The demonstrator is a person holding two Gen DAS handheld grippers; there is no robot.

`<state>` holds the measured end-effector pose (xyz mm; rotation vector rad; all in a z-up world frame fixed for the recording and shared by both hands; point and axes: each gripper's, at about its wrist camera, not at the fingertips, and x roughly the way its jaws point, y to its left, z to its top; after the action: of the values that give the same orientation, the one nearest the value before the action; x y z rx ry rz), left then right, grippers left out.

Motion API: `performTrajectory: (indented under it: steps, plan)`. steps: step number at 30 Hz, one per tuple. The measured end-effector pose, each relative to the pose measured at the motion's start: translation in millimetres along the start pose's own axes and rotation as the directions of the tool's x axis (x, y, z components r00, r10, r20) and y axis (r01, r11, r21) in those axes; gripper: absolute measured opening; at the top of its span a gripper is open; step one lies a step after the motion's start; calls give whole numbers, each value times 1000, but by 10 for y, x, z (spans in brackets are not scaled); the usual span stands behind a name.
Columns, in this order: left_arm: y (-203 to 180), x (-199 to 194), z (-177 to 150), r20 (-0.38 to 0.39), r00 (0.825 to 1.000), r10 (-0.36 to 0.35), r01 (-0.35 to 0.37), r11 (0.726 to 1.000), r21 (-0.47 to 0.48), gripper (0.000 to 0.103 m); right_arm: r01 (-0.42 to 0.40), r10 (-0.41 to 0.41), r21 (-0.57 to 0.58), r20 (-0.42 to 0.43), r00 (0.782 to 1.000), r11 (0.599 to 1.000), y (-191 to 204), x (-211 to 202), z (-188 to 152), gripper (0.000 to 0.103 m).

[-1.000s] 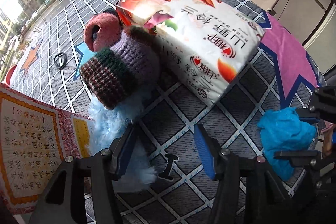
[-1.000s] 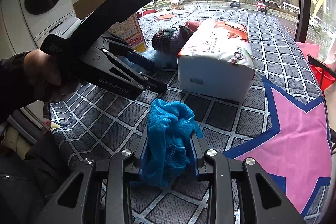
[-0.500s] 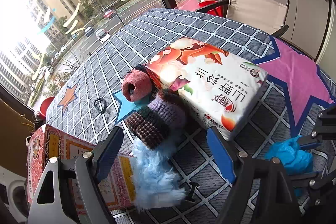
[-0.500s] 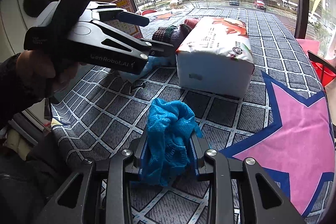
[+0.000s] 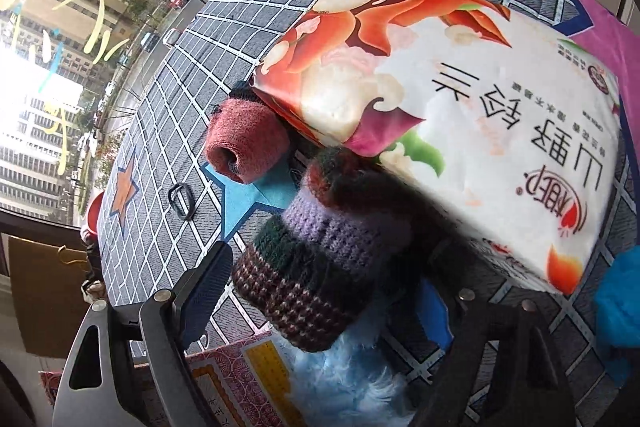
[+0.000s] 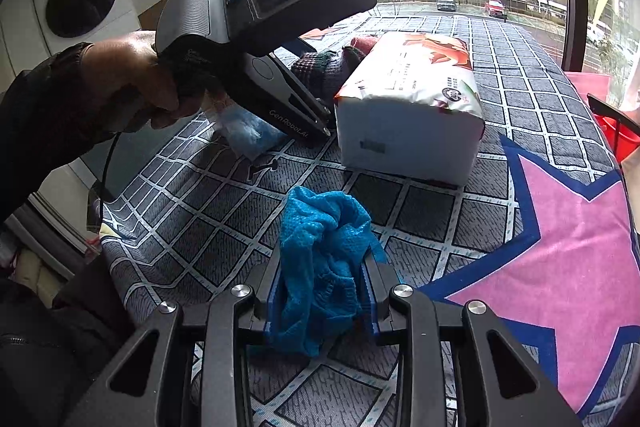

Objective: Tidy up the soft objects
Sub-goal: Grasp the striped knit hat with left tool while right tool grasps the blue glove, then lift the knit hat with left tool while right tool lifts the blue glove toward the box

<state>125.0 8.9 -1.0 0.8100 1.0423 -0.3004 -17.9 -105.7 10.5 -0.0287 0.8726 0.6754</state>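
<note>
Knit hat (image 5: 320,267) lies dead ahead of the left gripper (image 5: 320,291), between its spread fingers (image 5: 204,291); that gripper is released, one finger clear to the hat's left, the other down in the dark gap against the tissue pack (image 5: 460,115). The hat's long axis runs away from the gripper, brim end nearest, crown tucked under the pack's corner. It rests on a pale blue fluffy piece (image 5: 344,383), with a red sock (image 5: 248,143) beyond it.

The right gripper (image 6: 320,291) is clenched on a blue cloth (image 6: 320,259) near the bench's (image 6: 560,267) front edge, well apart from the hat, so the left one is far nearer. Closing there would likely take the hat across its brim; the tight gap by the pack looks like the catch.
</note>
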Motion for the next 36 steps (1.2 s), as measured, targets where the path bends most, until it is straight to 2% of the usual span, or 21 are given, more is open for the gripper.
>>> performTrajectory:
  steps: [1, 3, 6, 9, 11, 15, 19, 23, 25, 27, 30, 31, 32, 35, 36]
  plan:
    - [23, -44, -12, 10, 1000, -20, 20, 1000, -20, 67, -1, 1, 2, 1, 1000, 1000, -1, -5, -3, 33]
    - [40, -162, -43, 33, 999, -11, 12, 999, -40, 61, -2, 2, 8, 2, 1000, 1000, -11, -17, -8, 33]
    - [80, -328, -106, 69, 997, -34, 39, 996, -77, 60, -1, 1, 13, 2, 1000, 1000, -19, -21, -13, 33]
    - [98, -409, -138, 93, 989, -110, 120, 987, -109, 51, 3, -3, 14, 0, 1000, 1000, -2, -1, -10, 33]
    - [97, -422, -148, 89, 989, -119, 130, 983, -127, 48, 8, -8, 18, -2, 1000, 1000, 9, 12, -8, 33]
    - [146, -553, -232, 100, 982, -161, 179, 961, -213, 48, 16, -15, 21, -6, 1000, 1000, 39, -10, -16, 33]
    - [23, -773, -458, 131, 962, -239, 267, 926, -266, 48, 28, -28, 27, -6, 1000, 999, 62, -49, -35, 33]
    - [-220, -725, -699, 96, 946, -310, 324, 901, -289, 50, 55, -55, 71, 3, 998, 996, 30, -88, -16, 33]
    - [-333, -671, -778, 84, 941, -328, 338, 896, -289, 52, 72, -73, 100, 2, 997, 992, -6, -111, -3, 33]
    - [-423, -639, -818, 75, 943, -324, 331, 898, -289, 55, 87, -87, 125, -7, 996, 988, -34, -123, 0, 33]
    - [-520, -651, -836, 97, 944, -315, 329, 901, -282, 66, 104, -101, 153, -27, 994, 983, -64, -107, 11, 34]
    - [-543, -651, -833, 106, 943, -315, 332, 901, -279, 68, 108, -103, 157, -38, 994, 982, -66, -86, 20, 41]
    - [-561, -661, -831, 117, 941, -316, 337, 900, -277, 68, 124, -117, 158, -47, 992, 980, -66, -71, 27, 55]
    - [-592, -663, -846, 137, 936, -325, 351, 894, -279, 67, 144, -138, 147, -55, 989, 979, -31, -35, 47, 56]
    - [-593, -665, -864, 143, 936, -321, 349, 894, -282, 60, 138, -132, 141, -49, 990, 980, -5, -35, 52, 55]
